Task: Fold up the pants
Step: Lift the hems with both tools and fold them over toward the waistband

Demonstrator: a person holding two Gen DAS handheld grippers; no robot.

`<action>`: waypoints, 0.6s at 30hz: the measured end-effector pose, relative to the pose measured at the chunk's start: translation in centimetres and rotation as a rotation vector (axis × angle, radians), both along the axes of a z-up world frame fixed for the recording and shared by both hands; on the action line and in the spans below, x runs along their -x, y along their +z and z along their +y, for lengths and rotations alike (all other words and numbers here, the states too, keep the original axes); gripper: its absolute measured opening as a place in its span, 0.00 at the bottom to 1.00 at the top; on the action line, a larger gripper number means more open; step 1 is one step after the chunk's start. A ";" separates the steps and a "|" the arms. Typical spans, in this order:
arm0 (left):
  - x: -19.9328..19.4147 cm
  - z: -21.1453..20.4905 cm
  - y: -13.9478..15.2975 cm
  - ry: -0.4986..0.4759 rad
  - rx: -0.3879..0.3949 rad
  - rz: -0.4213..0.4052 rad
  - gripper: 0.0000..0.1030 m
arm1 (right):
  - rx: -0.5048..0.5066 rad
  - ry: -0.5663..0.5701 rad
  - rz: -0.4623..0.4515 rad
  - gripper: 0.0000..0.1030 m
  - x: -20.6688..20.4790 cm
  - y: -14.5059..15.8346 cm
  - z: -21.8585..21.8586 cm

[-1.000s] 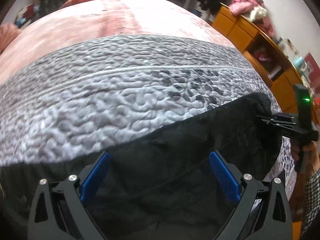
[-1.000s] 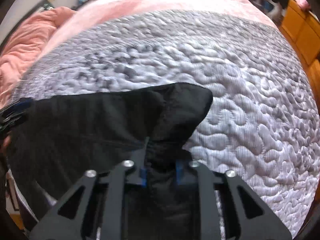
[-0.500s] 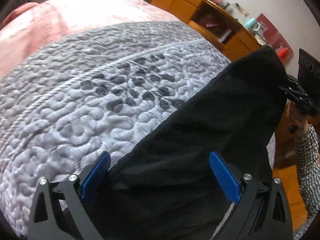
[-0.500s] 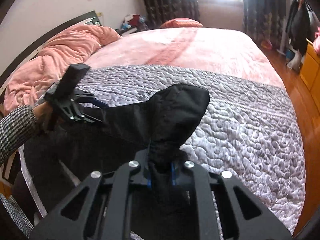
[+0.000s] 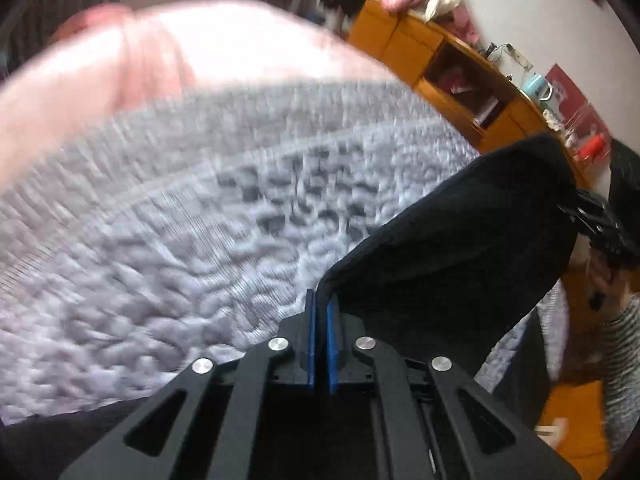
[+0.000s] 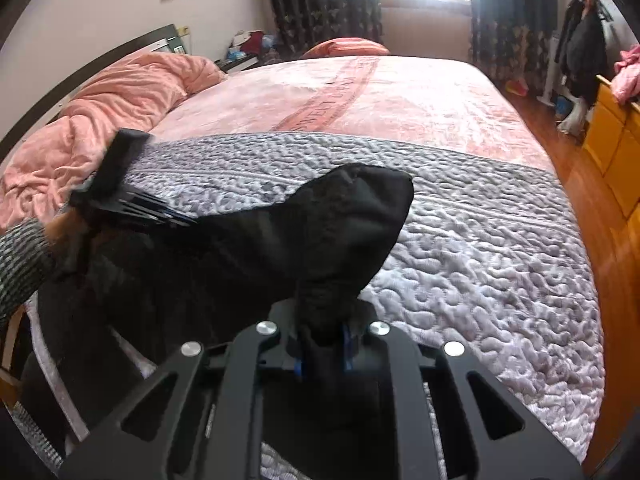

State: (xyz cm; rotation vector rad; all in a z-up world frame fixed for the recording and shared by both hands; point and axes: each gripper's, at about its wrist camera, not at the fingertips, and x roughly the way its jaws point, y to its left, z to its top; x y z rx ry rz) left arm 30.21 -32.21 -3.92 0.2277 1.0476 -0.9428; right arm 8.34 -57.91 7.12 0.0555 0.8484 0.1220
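While my right claw (image 6: 323, 344) grips a bunched fold of the black pants (image 6: 248, 252), my left claw (image 5: 321, 320) has just been closing and now pinches their edge at its tips. The pants hang stretched between both claws above the bed's grey quilt (image 6: 480, 248), toward seven o'clock of it.

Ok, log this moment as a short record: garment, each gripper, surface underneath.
garment: black pants, partly lifted and stretched between the two grippers
left gripper: fingers have just closed, and they appear to pinch the pants' edge at their tips
right gripper: shut on a bunched end of the pants
surface: grey quilt lying across a pink bedspread
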 end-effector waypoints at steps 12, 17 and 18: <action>18.5 4.7 6.0 -0.054 0.011 -0.400 0.04 | 0.083 -0.128 -0.151 0.13 7.5 0.2 2.4; 23.4 6.4 4.3 -0.055 0.041 -0.328 0.04 | 0.070 -0.143 -0.189 0.16 12.0 -0.3 3.9; 24.4 6.8 3.9 -0.048 0.046 -0.309 0.05 | 0.073 -0.142 -0.188 0.17 12.6 -0.5 4.1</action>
